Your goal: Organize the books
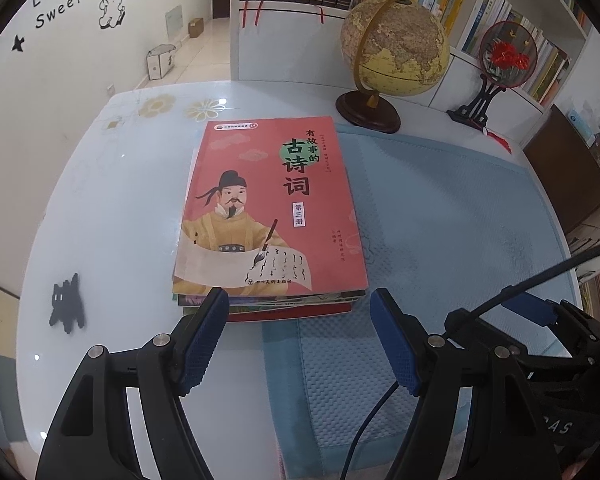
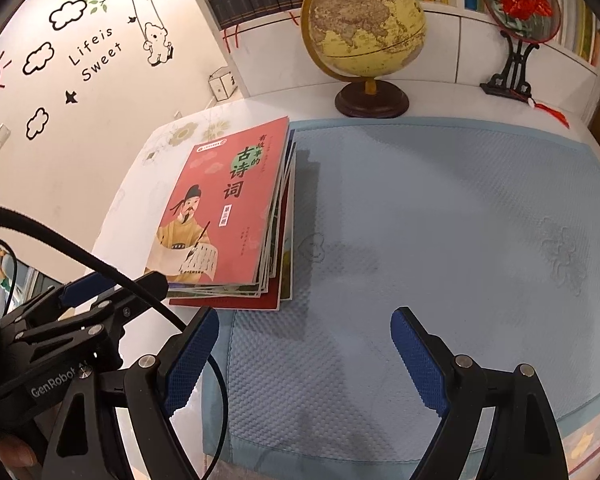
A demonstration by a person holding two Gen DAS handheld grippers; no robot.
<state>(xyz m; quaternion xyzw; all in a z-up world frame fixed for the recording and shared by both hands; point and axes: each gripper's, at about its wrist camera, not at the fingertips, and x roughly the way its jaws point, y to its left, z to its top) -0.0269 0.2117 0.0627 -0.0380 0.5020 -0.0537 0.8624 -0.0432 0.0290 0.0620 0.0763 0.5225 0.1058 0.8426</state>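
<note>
1. Stack of books (image 1: 272, 216): we count several thin volumes lying flat at the left edge of the blue mat (image 1: 440, 216), partly on the mat and partly on the bare white table (image 1: 100, 208). The edges are uneven, and the lower covers stick out on the near and right sides.

2. Top book (image 2: 220, 204): salmon-red cover showing a robed figure writing on a scroll with a brush. Title in large characters, 有故事的古诗词, with a small white label reading 第三册. We cannot read the finer print.

3. Bookcase (image 1: 452, 68), white, behind the table. One compartment holds a row of dark uniform volumes with red ribbon markers hanging down. The neighbouring compartments hold upright colourful books whose spines are too small for us to read.

4. Globe (image 1: 396, 44), yellow-brown, on a dark round base at the back of the table.

5. Round embroidered fan (image 2: 520, 2) with red flowers, on a black stand to the right of the globe.

6. Wall decal, "Life is Sweet", with a bear on a swing, clouds and birds.

7. Left gripper (image 1: 298, 300): blue pads spread apart, nothing between them, poised just short of the stack's near edge.

8. Right gripper (image 2: 305, 322): spread wide and empty over the mat, to the right of the stack. The neighbouring gripper body seen from this camera reads "GenRobot".
</note>
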